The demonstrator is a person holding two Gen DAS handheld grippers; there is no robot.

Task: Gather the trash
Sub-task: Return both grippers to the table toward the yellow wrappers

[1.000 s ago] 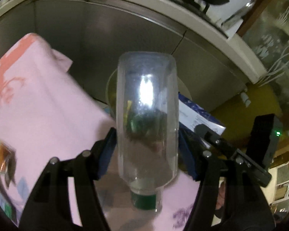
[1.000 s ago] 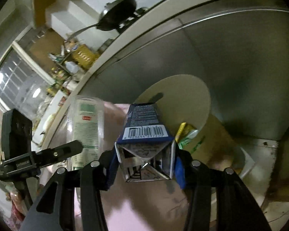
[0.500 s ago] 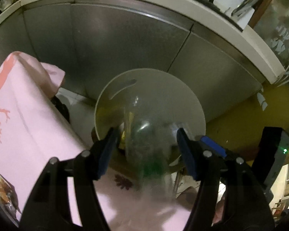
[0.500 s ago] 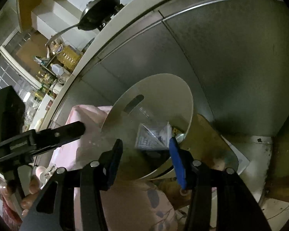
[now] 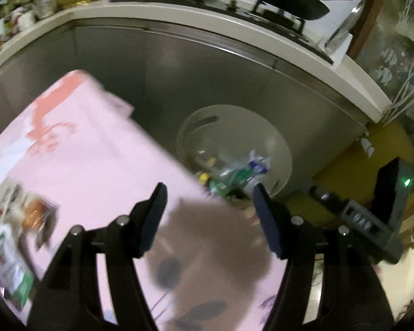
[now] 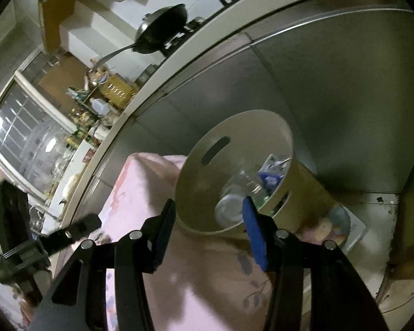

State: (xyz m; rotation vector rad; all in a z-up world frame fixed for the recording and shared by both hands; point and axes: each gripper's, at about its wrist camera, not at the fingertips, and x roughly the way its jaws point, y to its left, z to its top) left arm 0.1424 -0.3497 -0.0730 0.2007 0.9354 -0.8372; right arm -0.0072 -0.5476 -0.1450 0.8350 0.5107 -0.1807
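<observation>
A round cream trash bin [image 5: 278, 149] stands on the floor past the table's far edge; it also shows in the right wrist view [image 6: 196, 182]. Inside it lie a clear plastic bottle [image 6: 234, 198] with a green label [image 5: 229, 179] and a blue-and-white carton [image 6: 270, 173], also seen from the left [image 5: 258, 165]. My left gripper [image 5: 208, 209] is open and empty above the pink tablecloth [image 5: 91, 160], short of the bin. My right gripper [image 6: 208, 220] is open and empty just above the bin's near rim.
Wrappers and packets [image 5: 11, 264] lie on the cloth at the left. A steel cabinet front [image 5: 207, 77] stands behind the bin, with pans [image 5: 287, 0] on the stove above. A cardboard piece [image 6: 314, 190] sits beside the bin.
Both grippers opened. The bottle dropped from the left one and the carton from the right one into the bin. Both grippers have since pulled back towards the table.
</observation>
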